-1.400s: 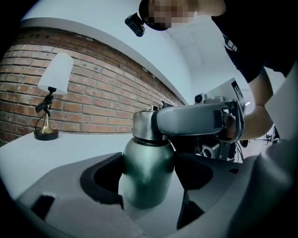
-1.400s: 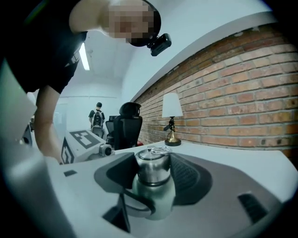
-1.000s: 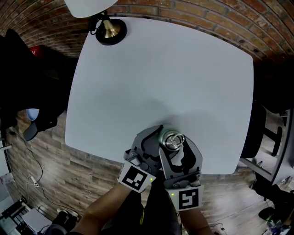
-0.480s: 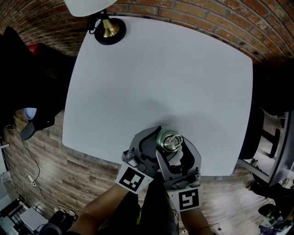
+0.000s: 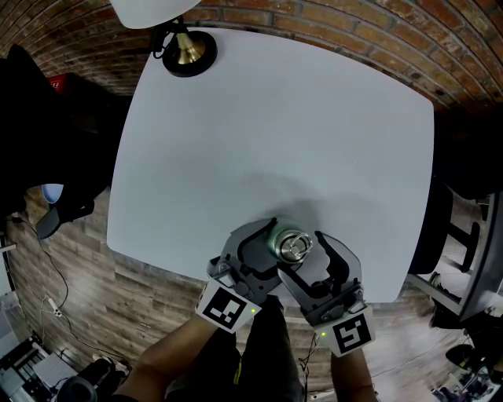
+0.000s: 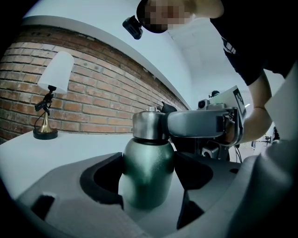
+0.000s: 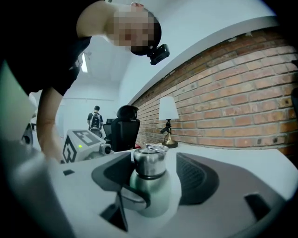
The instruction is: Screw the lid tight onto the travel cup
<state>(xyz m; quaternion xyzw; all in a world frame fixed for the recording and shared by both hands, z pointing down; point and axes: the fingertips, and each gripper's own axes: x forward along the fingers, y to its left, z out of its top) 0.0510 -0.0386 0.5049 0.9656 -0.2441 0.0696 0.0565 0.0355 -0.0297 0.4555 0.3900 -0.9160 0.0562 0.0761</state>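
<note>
A dark green travel cup [image 6: 146, 179] with a steel lid [image 5: 293, 246] stands upright near the front edge of the white table [image 5: 275, 126]. My left gripper [image 5: 271, 245] is shut on the cup's body, pads against both sides of it. My right gripper [image 5: 305, 255] sits around the lid [image 7: 150, 162] and its jaws are opening. The lid is between them, with a gap on its right side. One right finger [image 6: 200, 123] shows level with the lid [image 6: 149, 125] in the left gripper view.
A lamp with a brass base [image 5: 187, 51] and white shade [image 5: 149, 9] stands at the table's far left corner, by a brick wall. A black office chair [image 5: 47, 157] is left of the table. The table's front edge [image 5: 181, 271] is close to the cup.
My right gripper has swung out to the right and its jaws have spread off the lid. The cup and my left gripper have stayed put.
</note>
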